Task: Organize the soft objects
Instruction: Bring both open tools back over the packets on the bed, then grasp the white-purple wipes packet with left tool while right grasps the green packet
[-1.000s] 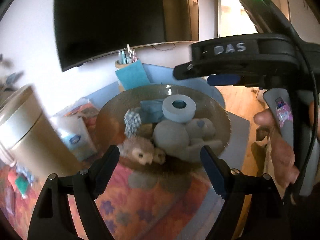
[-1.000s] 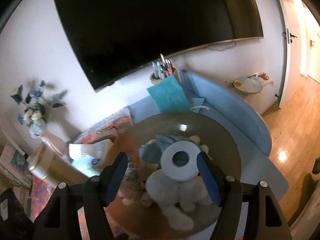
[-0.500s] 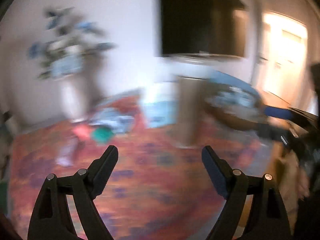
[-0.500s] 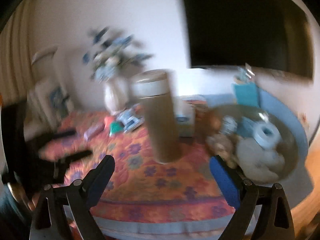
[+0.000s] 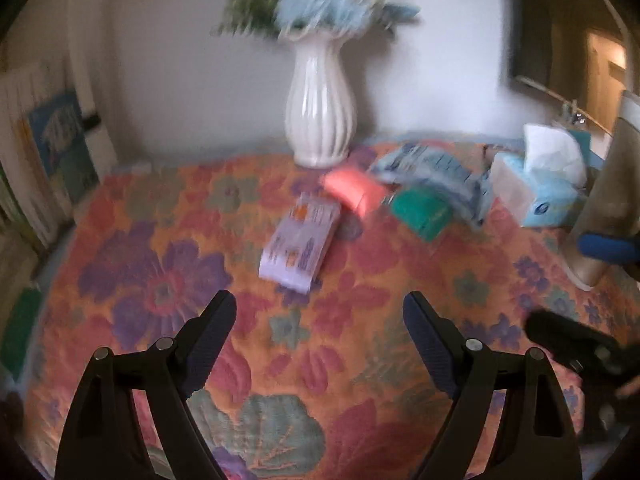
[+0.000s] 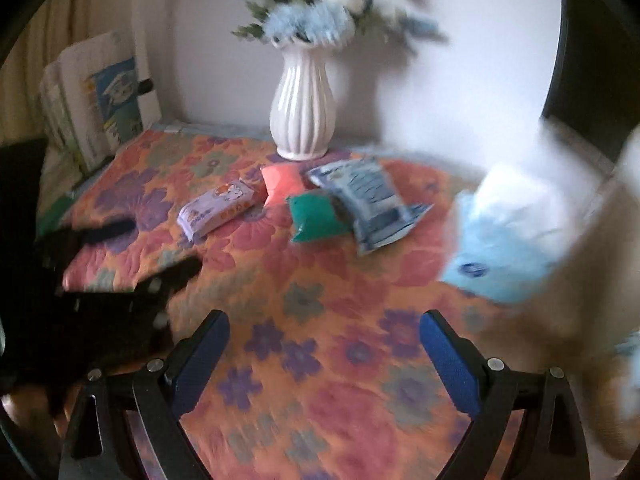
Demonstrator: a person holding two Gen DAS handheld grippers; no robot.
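On the flowered cloth (image 5: pixel 168 280) lie several soft packs: a purple wipes pack (image 5: pixel 298 240) (image 6: pixel 218 208), a coral pouch (image 5: pixel 354 192) (image 6: pixel 282 184), a green pouch (image 5: pixel 422 210) (image 6: pixel 318 218) and a blue-white bag (image 5: pixel 436 172) (image 6: pixel 368 196). My left gripper (image 5: pixel 320 336) is open and empty, short of the wipes pack. My right gripper (image 6: pixel 324 344) is open wide, nothing between its blue pads, and hovers nearer than the green pouch. Each gripper shows at the edge of the other's view.
A white ribbed vase (image 5: pixel 320 120) (image 6: pixel 302 116) with blue flowers stands behind the packs. A blue tissue box (image 5: pixel 540 192) (image 6: pixel 500 248) and a tall beige canister (image 5: pixel 608 200) stand to the right. Books (image 6: pixel 104 96) lean at the left wall.
Both views swung left, away from the bowl of plush toys, across the cloth to the vase and packs. The right jaws stand wider than a second ago.
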